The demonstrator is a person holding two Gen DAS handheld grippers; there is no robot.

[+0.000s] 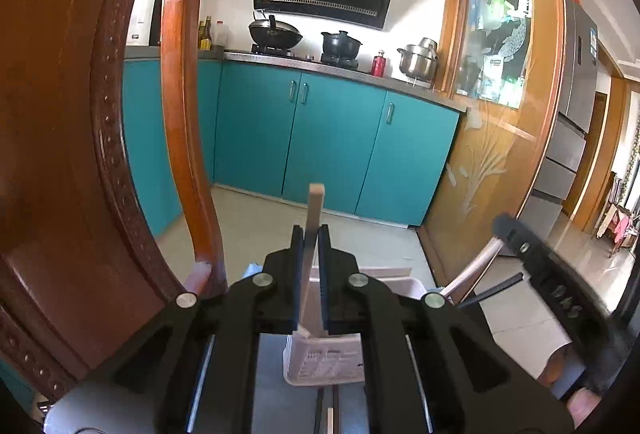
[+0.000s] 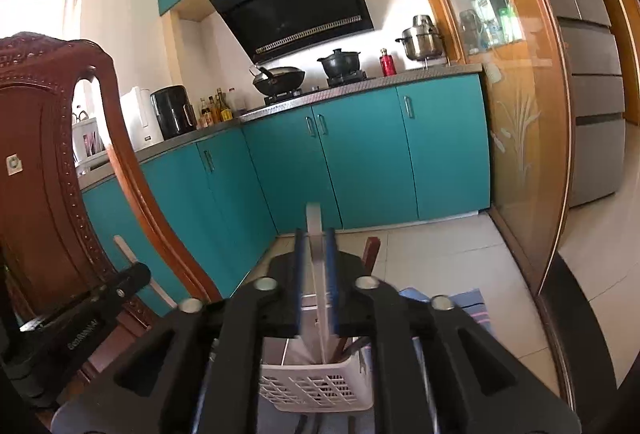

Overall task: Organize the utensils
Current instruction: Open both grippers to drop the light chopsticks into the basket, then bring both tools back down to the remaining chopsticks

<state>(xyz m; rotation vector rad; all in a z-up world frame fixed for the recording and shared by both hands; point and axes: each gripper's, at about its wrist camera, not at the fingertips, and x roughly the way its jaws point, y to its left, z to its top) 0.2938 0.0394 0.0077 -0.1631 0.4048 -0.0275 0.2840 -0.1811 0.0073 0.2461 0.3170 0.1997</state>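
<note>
My left claw [image 1: 311,234] was clamped on a pale wooden stick [image 1: 315,209], a flat-ended utensil handle standing nearly upright between the two pads, its top rising above the fingertips and its lower end reaching down to the white slotted basket [image 1: 324,366] directly below. My right claw [image 2: 315,238] was likewise closed on a translucent white handle [image 2: 314,222] with a rounded top, held upright, its lower part running down into the same kind of white lattice basket [image 2: 308,390] beneath it. Dark utensil handles [image 2: 344,346] stood in that basket just beside the white one; I could not tell what they were. In the left view the other claw appeared at the right edge, blurred, with a pale handle [image 1: 472,268] and a dark one [image 1: 494,288] angled beneath it. A carved brown wooden chair back [image 1: 80,113] stood close on the left in both views. Beyond lay teal cabinets [image 1: 332,141], a wok [image 1: 275,33] and a black pot [image 1: 341,43] on the stove, a steel pot [image 1: 418,59] and a red bottle [image 1: 379,63].
</note>
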